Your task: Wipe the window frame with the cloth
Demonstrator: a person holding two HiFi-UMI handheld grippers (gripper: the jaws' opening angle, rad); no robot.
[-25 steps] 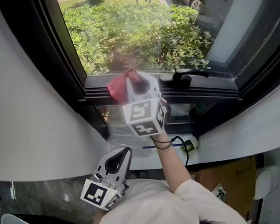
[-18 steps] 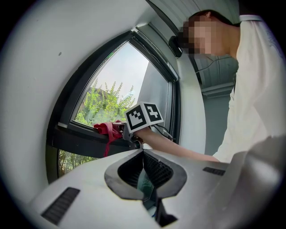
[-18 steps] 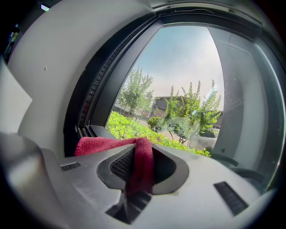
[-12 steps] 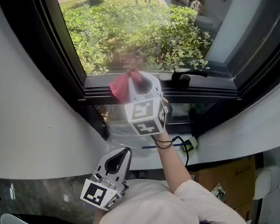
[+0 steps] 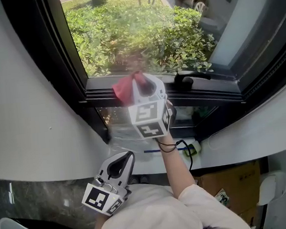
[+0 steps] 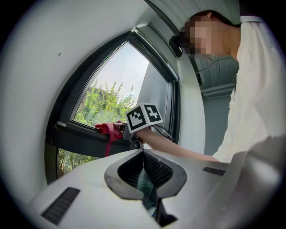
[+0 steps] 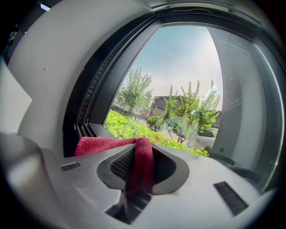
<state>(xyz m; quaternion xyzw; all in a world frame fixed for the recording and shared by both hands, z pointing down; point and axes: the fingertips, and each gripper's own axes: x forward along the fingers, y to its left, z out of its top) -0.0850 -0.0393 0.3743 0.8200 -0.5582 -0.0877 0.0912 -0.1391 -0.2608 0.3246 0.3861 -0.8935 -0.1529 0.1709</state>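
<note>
My right gripper [image 5: 136, 83] is shut on a red cloth [image 5: 124, 88], which rests against the black window frame [image 5: 96, 97] at its lower rail. Seen from the right gripper view, the cloth [image 7: 134, 154] is pinched between the jaws and bunches out to the left over the sill. The left gripper view shows the cloth [image 6: 107, 130] hanging from the frame [image 6: 71, 138] beside the right gripper's marker cube [image 6: 143, 117]. My left gripper [image 5: 125, 156] hangs low, away from the window, with its jaws closed and nothing held.
A black window handle [image 5: 186, 79] sits on the rail just right of the cloth. White wall [image 5: 28, 122] curves round the left of the window. Green bushes [image 5: 140, 36] lie beyond the glass. A cardboard box [image 5: 230, 181] sits below the sill at right.
The right gripper and cloth have slid slightly to the right along the lower rail. The left gripper has not moved.
</note>
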